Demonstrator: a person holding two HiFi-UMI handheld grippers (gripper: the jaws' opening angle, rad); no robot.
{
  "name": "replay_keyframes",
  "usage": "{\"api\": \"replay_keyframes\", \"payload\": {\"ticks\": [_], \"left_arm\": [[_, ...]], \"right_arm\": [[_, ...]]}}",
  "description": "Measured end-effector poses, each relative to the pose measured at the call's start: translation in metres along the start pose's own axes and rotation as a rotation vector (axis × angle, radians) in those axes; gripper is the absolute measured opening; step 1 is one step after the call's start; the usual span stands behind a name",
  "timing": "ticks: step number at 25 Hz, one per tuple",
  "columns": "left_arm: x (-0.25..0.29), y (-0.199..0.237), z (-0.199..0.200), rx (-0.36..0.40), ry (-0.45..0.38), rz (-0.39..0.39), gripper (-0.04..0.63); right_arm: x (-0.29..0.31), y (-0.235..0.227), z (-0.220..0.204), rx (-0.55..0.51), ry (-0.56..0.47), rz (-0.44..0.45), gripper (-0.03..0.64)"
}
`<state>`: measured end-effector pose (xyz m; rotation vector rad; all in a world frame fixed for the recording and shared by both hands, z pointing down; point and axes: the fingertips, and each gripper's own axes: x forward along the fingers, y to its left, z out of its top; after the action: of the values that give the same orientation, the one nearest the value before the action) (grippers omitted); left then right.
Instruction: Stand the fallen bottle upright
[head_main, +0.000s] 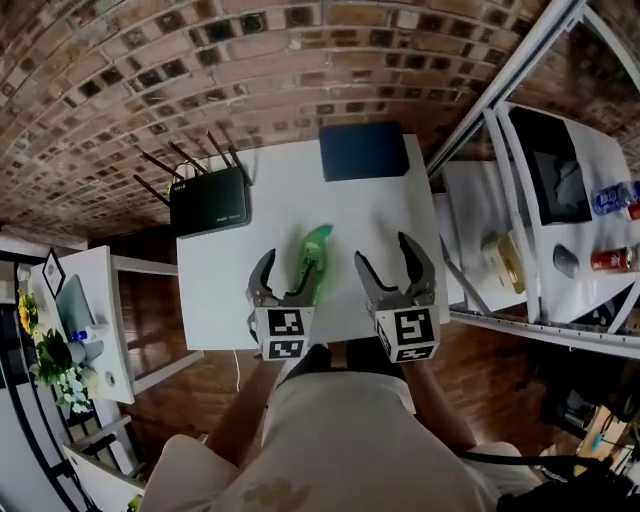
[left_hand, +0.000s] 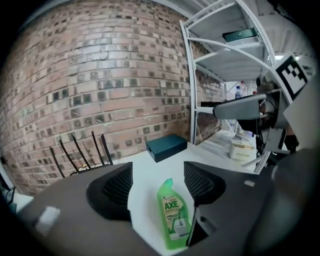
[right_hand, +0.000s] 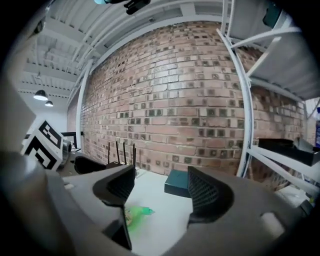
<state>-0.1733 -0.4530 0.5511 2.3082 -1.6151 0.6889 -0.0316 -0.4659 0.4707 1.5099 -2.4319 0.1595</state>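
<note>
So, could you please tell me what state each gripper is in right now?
Left gripper: jaws open, with the green bottle lying between them, not gripped.
Right gripper: jaws open, empty.

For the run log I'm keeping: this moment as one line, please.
green AXE bottle: lying on white table | left gripper: open, bottle between jaws, ungripped | right gripper: open, empty

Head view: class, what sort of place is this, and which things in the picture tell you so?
Probably an indoor workroom or test room, though that is a guess: a bare brick wall, a white table carrying a router, and white metal shelving beside it.
</note>
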Motion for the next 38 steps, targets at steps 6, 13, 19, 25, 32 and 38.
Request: {"api": "replay_keyframes", "payload": {"ticks": [6,13,19,25,32,38], "left_arm": [[0.088,-0.008,-0.034,0.018,0.231,-0.142,0.374],[0.163,-0.029,-0.096,0.089,0.456,-0.31,0.376],[0.191,-0.026,-0.126,0.106,0.562,-0.339,0.336],[0.192,-0.034,-0.137,0.102,0.652,-0.386,0.233],[0.179,-0.009,-0.12,0.125,0.592,-0.333,0.188],[0.142,0.032,-0.063,0.109,0.432,-0.224,0.175]], "right_arm": [[0.049,-0.029,-0.008,-0.013,0.05,0.028,0.316],[0.058,-0.064,-0.045,0.015,0.145,-0.021,0.316],[0.05,-0.085,-0.058,0.039,0.171,-0.064,0.315],[0.044,-0.091,-0.061,0.053,0.175,-0.078,0.314],[0.043,-0.087,-0.044,0.046,0.131,-0.074,0.314],[0.047,-0.075,-0.032,0.036,0.09,-0.041,0.314]]}}
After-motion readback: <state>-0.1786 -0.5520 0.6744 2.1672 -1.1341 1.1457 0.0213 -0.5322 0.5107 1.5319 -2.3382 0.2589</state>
